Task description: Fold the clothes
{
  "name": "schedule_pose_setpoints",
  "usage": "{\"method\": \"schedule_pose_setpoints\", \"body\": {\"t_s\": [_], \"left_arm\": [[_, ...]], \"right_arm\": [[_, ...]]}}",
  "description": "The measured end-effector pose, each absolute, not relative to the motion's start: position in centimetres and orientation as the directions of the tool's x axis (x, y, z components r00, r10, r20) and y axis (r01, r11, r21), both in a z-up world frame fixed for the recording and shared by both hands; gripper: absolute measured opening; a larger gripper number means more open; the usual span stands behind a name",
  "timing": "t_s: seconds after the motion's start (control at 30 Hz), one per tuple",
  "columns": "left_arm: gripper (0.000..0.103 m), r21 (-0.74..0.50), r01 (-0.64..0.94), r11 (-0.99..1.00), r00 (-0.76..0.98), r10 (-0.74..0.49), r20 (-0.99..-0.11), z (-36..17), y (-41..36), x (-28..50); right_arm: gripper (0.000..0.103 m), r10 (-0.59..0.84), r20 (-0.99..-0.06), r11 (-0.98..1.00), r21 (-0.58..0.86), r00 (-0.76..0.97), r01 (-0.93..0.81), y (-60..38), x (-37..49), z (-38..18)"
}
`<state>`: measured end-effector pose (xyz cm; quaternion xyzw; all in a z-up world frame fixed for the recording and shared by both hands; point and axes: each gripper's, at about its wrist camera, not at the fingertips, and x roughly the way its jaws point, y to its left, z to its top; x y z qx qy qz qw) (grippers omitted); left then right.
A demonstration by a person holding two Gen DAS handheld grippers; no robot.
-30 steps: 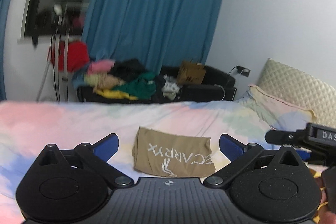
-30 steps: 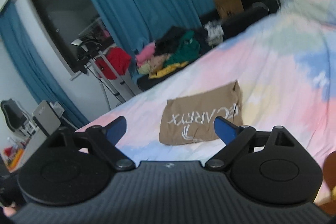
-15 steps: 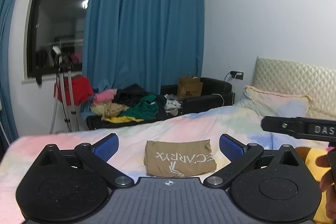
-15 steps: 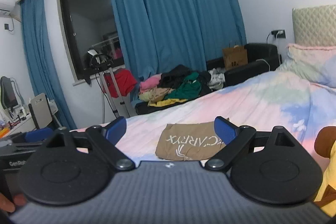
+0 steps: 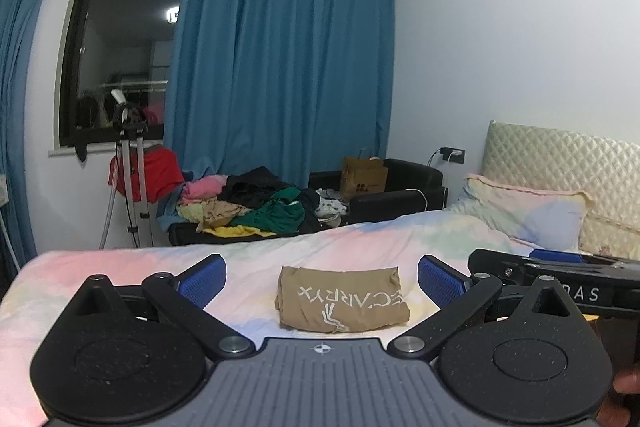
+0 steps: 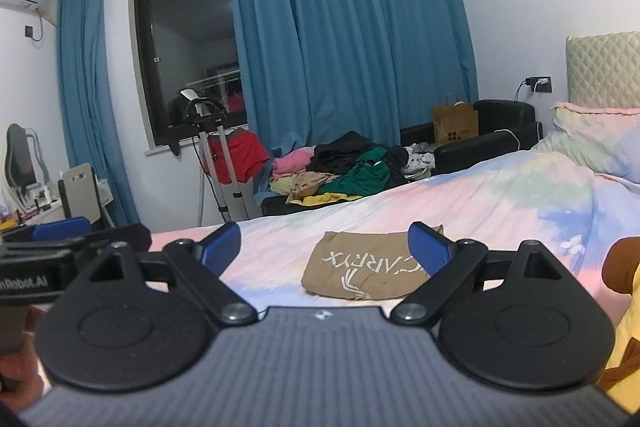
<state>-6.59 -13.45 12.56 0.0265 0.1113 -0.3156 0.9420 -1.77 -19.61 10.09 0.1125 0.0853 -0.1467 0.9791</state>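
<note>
A tan shirt with white lettering [image 5: 342, 297] lies folded into a small rectangle on the pastel bedspread [image 5: 120, 267]; it also shows in the right wrist view [image 6: 360, 271]. My left gripper [image 5: 322, 277] is open and empty, held above and short of the shirt. My right gripper [image 6: 324, 247] is open and empty, also back from the shirt. The right gripper shows at the right edge of the left wrist view [image 5: 560, 275]. The left gripper shows at the left edge of the right wrist view [image 6: 60, 247].
A pile of loose clothes [image 5: 256, 203] lies on a black sofa [image 5: 400, 187] beyond the bed, with a paper bag [image 5: 362, 177]. A tripod [image 5: 130, 167] stands by the window. Pillows [image 5: 528, 211] and a headboard are at the right. A yellow-brown soft toy [image 6: 624, 291] lies near right.
Both grippers have lifted and levelled out, pulling back from the folded shirt. The view now takes in the room rather than looking down at the bed. Both stay open.
</note>
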Motion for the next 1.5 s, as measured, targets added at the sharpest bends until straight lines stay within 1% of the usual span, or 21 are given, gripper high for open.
{"method": "schedule_pose_setpoints", "body": {"t_s": [0.13,0.33,0.53,0.9,1.0,1.2,1.5], "left_arm": [[0.103,-0.017,0.58,0.815,0.789,-0.566,-0.239,11.5,-13.1,-6.0],[0.103,-0.021,0.585,0.81,0.778,-0.569,-0.268,9.6,-12.7,-5.6],[0.103,0.009,0.572,0.82,0.79,-0.548,-0.276,8.3,-12.0,-5.5],[0.103,0.013,0.556,0.831,0.798,-0.53,-0.288,7.6,-10.7,-6.2],[0.103,-0.004,0.558,0.83,0.793,-0.534,-0.294,7.5,-10.5,-6.1],[0.103,-0.002,0.526,0.85,0.815,-0.505,-0.284,7.4,-10.5,-5.9],[0.103,0.004,0.517,0.856,0.819,-0.493,-0.293,7.3,-10.4,-5.5]], "right_arm": [[0.092,-0.274,-0.217,0.93,0.187,0.937,0.315,-19.3,-1.4,9.0],[0.092,-0.295,-0.221,0.93,0.159,0.93,0.333,-18.5,-1.2,7.8],[0.092,-0.312,-0.229,0.927,0.14,0.922,0.348,-17.9,-0.9,6.7],[0.092,-0.334,-0.214,0.926,0.108,0.918,0.362,-16.4,-1.6,6.2],[0.092,-0.333,-0.224,0.924,0.113,0.916,0.364,-16.3,-1.7,5.7],[0.092,-0.352,-0.238,0.915,0.117,0.905,0.386,-16.7,-1.7,4.9],[0.092,-0.364,-0.236,0.909,0.12,0.901,0.399,-17.0,-1.9,4.9]]}}
